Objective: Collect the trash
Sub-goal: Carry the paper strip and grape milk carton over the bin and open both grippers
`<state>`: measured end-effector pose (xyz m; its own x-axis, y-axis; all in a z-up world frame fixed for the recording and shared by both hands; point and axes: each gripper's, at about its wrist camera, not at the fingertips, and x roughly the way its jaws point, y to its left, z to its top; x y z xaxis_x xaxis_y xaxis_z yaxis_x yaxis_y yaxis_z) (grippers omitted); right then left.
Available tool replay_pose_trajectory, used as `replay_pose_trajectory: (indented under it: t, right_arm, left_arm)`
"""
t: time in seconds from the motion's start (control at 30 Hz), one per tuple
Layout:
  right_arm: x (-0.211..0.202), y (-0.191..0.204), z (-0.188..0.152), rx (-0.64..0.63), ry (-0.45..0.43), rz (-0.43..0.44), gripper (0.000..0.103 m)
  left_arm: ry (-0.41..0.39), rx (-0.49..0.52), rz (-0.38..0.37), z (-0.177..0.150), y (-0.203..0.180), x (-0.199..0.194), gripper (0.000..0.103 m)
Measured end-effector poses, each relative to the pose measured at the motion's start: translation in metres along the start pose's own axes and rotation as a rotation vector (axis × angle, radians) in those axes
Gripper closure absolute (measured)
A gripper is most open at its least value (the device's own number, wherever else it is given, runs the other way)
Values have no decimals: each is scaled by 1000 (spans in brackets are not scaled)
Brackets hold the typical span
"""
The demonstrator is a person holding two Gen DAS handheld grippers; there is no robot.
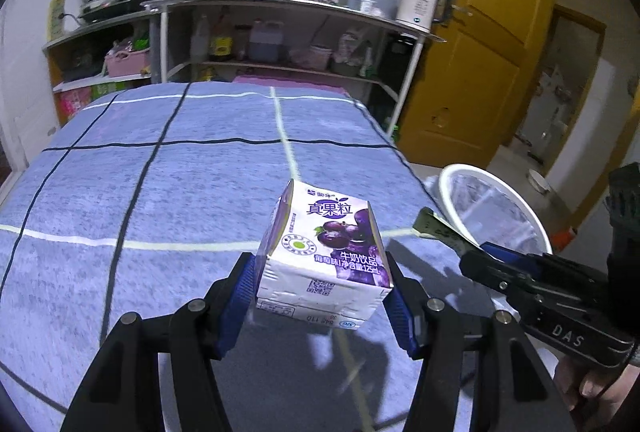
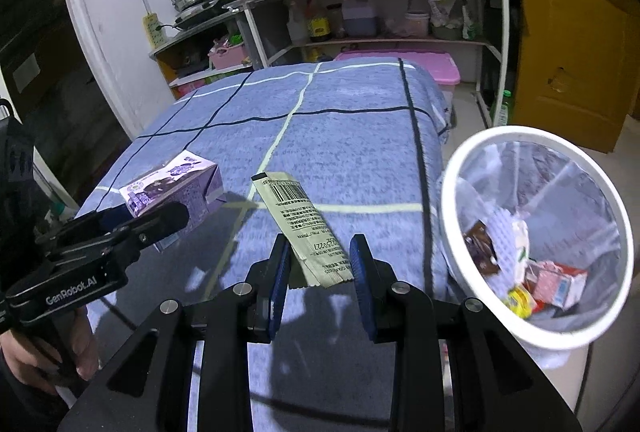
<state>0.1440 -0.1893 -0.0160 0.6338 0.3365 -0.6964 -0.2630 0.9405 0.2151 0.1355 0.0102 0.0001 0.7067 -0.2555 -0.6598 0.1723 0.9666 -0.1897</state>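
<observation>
Carton (image 1: 324, 256) pinched in left tongs (image 1: 320, 284); right tongs (image 2: 320, 264) pinching sachet (image 2: 304, 224); bin (image 2: 452, 192) beside.

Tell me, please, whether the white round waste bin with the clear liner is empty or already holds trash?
Already holding trash: the white round waste bin shows a pink carton, a yellow wrapper and a brown packet lying at its bottom.

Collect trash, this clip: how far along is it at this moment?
Done: several wrappers and a small carton already lie in the bin. In hand: the left gripper holds the purple carton, the right gripper holds the green sachet, both lifted. Left: dropping both in the bin; the bedspread shows no other trash.
</observation>
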Motion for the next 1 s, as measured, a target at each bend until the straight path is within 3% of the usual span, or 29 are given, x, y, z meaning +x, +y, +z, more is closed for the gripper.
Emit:
replay_pose_trajectory:
  t: [0.4,1.0]
  right_arm:
    - [-34,-18,-17,29,-33,-33,72]
    - [-64,-60,-23,98,-72,-116,72]
  left_arm:
    - [1,56,-51,-7,-37,-12,42]
    - [2,141,-132,8,-90,7,42]
